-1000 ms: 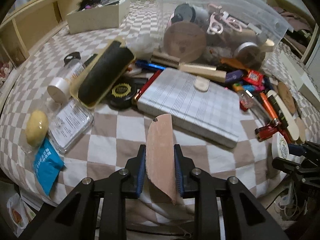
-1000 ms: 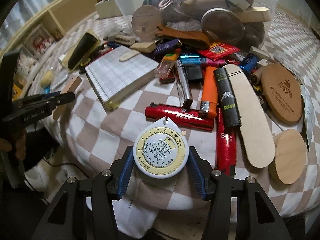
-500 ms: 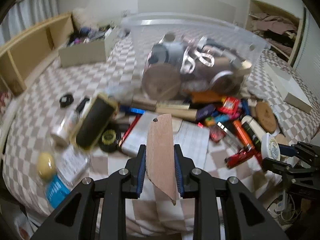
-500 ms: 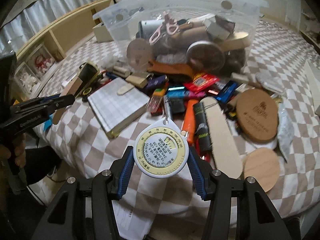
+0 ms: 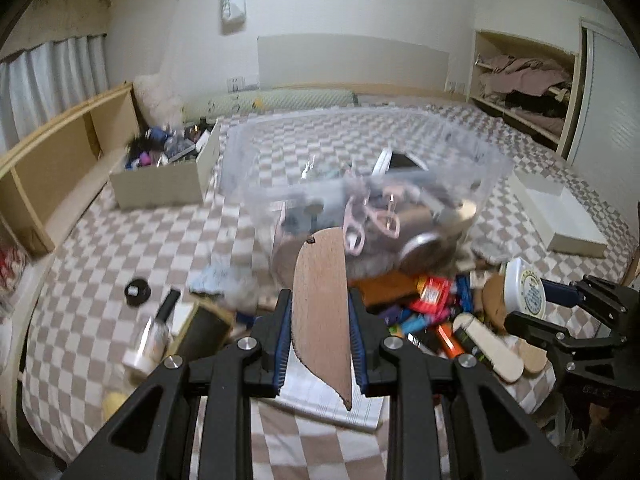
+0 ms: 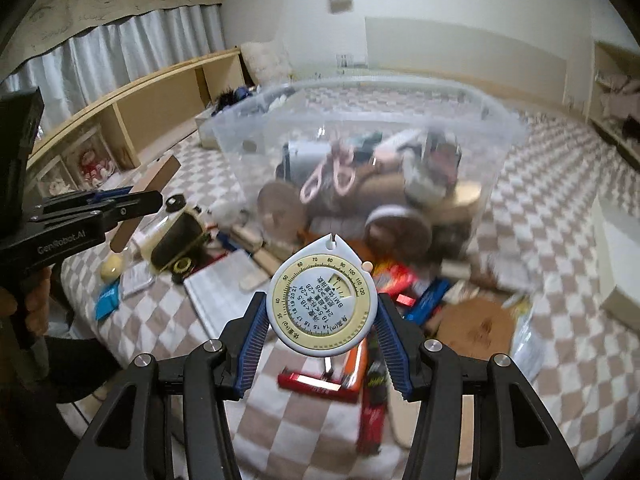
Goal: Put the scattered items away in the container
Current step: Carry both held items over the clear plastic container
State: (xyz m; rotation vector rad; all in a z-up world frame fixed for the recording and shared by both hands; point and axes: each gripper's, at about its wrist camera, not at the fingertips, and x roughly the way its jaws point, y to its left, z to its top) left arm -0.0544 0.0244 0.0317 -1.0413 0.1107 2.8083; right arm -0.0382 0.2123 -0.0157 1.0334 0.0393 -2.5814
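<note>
The left gripper (image 5: 320, 336) clamps a thin wooden piece (image 5: 320, 312) by its flat faces, fingers narrow. The right gripper (image 6: 322, 338) pinches a round tape measure (image 6: 322, 300) across its rim. Both hang above the bed (image 5: 100, 240), facing the clear bin (image 6: 360, 152), probably for dropping in.

"GenRobot.AI" on left claw (image 6: 100, 204); tape dial (image 6: 322, 314) 10–120.

A bed (image 5: 328, 128) covered in a beige-and-white checked sheet is seen filling the room. A low wooden shelf (image 5: 60, 160) is set along its left, under white curtains (image 5: 52, 76). An open closet (image 5: 524, 80) is recessed at far right in pale walls (image 5: 360, 8).
</note>
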